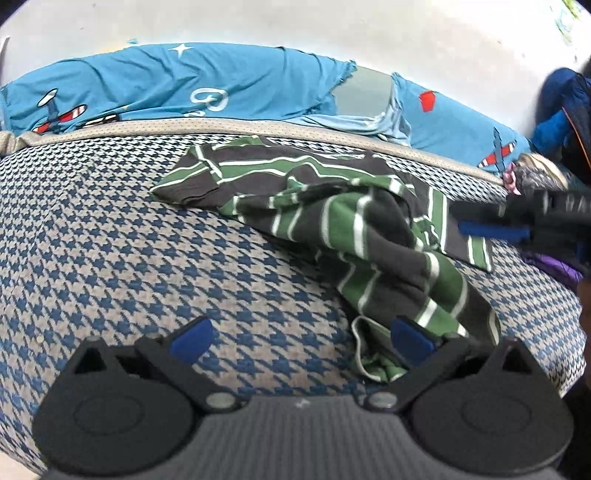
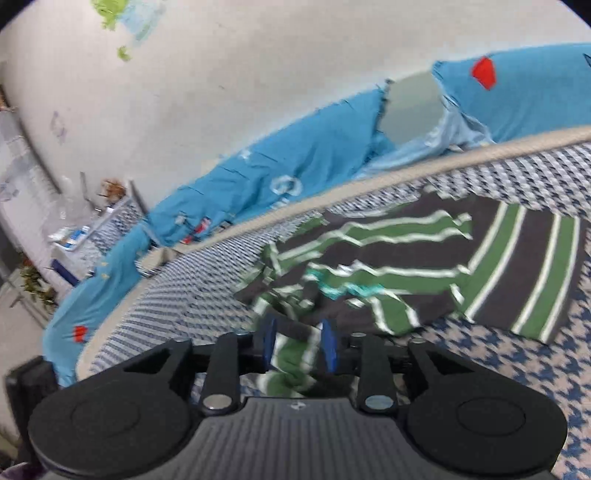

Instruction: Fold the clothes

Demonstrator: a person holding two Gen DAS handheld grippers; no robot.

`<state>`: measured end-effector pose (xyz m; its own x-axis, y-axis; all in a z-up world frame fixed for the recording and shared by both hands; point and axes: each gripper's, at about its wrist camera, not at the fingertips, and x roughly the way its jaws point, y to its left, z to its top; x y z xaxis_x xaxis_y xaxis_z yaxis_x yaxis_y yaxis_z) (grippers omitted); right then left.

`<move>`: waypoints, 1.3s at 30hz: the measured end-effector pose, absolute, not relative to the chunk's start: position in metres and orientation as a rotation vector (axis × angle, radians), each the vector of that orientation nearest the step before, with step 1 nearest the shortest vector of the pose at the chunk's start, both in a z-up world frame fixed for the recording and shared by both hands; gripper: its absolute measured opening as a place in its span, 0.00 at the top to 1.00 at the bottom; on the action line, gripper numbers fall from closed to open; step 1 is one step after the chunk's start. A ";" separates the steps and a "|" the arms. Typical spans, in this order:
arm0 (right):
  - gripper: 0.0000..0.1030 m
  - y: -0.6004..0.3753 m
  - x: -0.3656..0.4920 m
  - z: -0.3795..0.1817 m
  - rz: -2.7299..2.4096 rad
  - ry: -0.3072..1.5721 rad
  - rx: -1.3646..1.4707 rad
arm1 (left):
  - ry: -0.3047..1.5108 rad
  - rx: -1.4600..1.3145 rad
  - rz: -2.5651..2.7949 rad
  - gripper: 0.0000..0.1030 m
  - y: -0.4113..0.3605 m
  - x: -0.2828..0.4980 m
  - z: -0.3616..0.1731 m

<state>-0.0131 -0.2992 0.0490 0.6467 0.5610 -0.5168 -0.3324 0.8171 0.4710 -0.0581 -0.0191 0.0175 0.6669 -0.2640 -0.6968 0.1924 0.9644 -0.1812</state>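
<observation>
A green, dark grey and white striped shirt (image 1: 369,221) lies crumpled on the blue-and-beige houndstooth bed cover (image 1: 147,258). My left gripper (image 1: 301,341) is open wide just above the cover. Its right pad sits at the shirt's near hem and its left pad is over bare cover. In the right wrist view the shirt (image 2: 406,266) spreads ahead and to the right. A fold of it runs between the pads of my right gripper (image 2: 298,345), which stand a little apart and do not clamp it. One of that gripper's blue fingers (image 1: 495,233) reaches over the shirt's right side.
Blue bedding with aeroplane prints (image 1: 184,85) runs along the white wall (image 1: 332,26) behind the bed. Dark blue clothes (image 1: 561,110) and a purple garment (image 1: 554,266) are piled at the right. A cluttered shelf (image 2: 74,236) stands beyond the bed's far end.
</observation>
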 end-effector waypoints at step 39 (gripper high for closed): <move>0.86 -0.186 -0.104 0.016 0.725 0.562 -0.093 | 0.730 -0.375 -0.038 0.00 0.054 -0.052 0.038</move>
<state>-0.1044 -0.1863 0.0165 0.6081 0.6027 -0.5168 -0.6511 0.7510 0.1097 -0.0516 0.0542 0.0376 0.7477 -0.1634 -0.6436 -0.0951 0.9329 -0.3472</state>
